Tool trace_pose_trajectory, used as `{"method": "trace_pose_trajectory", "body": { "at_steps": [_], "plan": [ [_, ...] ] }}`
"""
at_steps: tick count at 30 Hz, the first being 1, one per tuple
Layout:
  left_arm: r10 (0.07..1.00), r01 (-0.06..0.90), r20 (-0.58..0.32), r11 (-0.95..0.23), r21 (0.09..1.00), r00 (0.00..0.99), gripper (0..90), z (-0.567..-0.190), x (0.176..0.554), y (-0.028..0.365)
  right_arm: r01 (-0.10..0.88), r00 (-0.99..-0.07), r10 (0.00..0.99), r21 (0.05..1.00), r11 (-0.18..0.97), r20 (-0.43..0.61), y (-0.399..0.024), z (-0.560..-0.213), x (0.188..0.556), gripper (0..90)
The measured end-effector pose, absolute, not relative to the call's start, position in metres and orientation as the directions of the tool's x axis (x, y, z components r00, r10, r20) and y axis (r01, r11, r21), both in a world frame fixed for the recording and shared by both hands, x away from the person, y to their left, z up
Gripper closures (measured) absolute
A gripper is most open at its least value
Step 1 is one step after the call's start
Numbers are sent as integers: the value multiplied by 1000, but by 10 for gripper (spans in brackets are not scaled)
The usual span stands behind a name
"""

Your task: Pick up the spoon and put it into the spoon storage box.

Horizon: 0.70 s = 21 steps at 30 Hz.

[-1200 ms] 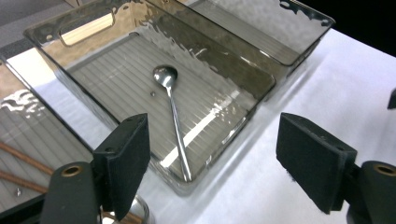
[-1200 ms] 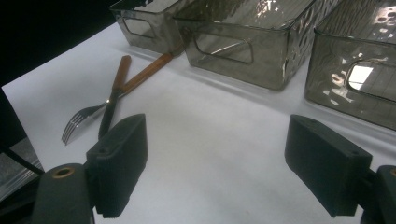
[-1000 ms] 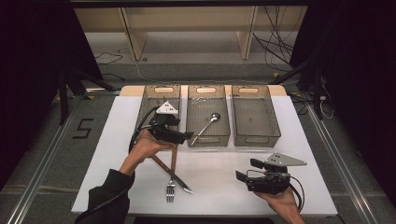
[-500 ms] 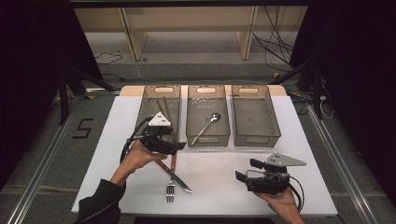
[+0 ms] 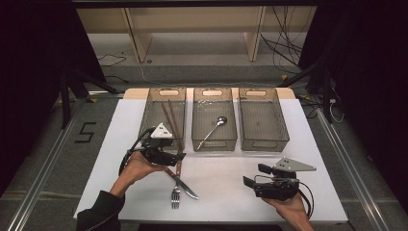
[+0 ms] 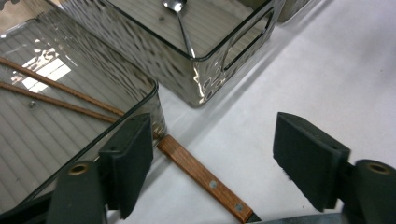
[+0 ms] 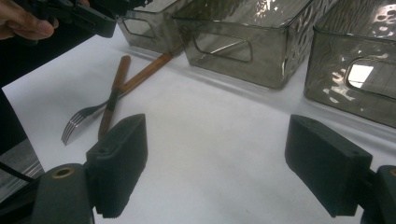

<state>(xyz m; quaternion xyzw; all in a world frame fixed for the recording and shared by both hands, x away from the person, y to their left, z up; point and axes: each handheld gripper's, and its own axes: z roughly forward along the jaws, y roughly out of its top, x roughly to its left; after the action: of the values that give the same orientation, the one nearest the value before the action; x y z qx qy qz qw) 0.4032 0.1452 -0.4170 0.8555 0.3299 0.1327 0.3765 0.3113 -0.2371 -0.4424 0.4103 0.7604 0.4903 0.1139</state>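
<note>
I am bringing the left hand-held gripper point(image 5: 179, 156) down by the near right corner of the left bin point(image 5: 149, 113), where the chopsticks point(image 5: 171, 117) are lying. Its jaws have just been closing a little, yet they are standing spread with nothing pinched; in the left gripper view the wooden handle point(image 6: 201, 177) is lying on the white desk point(image 5: 226, 187) between and below the pads, its far end just beside the bin wall. To my eye it belongs to the knife point(image 5: 182, 179) that is crossing the fork point(image 5: 176, 191), though I cannot tell for certain. I am judging the grasp should go on the bare stretch of handle clear of both the bin and the crossing, pads square across its width, so the other piece is not dragged along. The middle bin point(image 5: 214, 139) is holding a spoon point(image 5: 212, 129). On the right, the right hand-held gripper point(image 5: 248, 184) is resting low over the desk, jaws spread and empty.
</note>
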Motion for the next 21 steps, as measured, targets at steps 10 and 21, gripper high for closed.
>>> {"method": "trace_pose_trajectory", "body": {
  "at_steps": [10, 21],
  "plan": [
    [675, 484, -1, -528, 698, 738, 503, -429, 401, 153, 513, -638, 736, 838, 186, 227, -236, -442, 311, 221],
    [685, 507, 18, -556, 659, 728, 681, -441, 401, 161, 515, -638, 736, 837, 185, 229, -236, -442, 312, 220]
  ]
}}
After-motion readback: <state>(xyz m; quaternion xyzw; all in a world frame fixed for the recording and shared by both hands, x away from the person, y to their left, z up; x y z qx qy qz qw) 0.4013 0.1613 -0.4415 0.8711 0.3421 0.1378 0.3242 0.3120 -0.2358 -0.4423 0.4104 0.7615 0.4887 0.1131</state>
